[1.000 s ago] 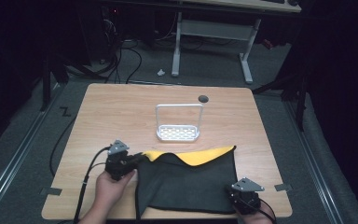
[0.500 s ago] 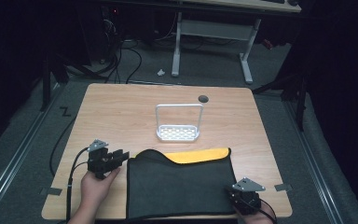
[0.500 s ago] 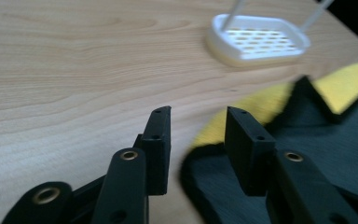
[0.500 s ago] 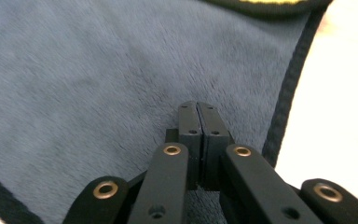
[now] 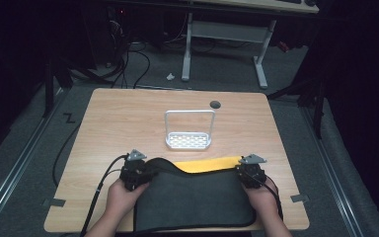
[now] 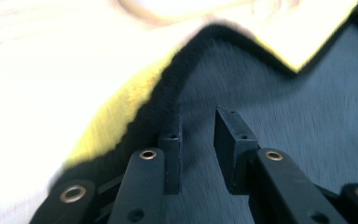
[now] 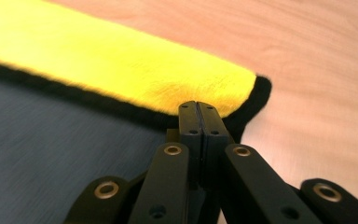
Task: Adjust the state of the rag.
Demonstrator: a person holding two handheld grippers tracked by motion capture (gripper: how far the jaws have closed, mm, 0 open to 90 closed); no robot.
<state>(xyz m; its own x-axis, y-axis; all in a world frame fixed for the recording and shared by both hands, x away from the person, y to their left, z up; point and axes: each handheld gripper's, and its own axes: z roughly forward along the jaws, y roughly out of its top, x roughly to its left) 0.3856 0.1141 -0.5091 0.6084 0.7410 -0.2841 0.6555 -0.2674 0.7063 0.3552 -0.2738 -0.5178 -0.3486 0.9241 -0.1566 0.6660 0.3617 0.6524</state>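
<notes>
Both tongs sit farther up the cloth than half a second ago: my right gripper (image 5: 249, 174) has slid from the near right corner up to the far right corner, and my left gripper (image 5: 137, 174) has come back in from the bare table onto the cloth's far left edge. Black cloth (image 5: 197, 197) with the yellow underside (image 5: 209, 165) now lies flatter, spread between the two tongs, yellow strip showing just ahead of them along the far edge.

Right gripper view: jaws pressed fully together, tips at the black hem right where the yellow corner (image 7: 168, 74) folds over. They look pinched on the cloth edge there; fabric at the tips is hard to separate.

Left gripper view: jaws stand apart with a clear gap, have just been closing, dark cloth (image 6: 279, 79) lying under and between them, raised hem just beside the left pad. Pads are not pressing anything yet.

White wire rack (image 5: 189, 130) stands well beyond both tongs, apart from the cloth, on the wooden table (image 5: 128, 113).
</notes>
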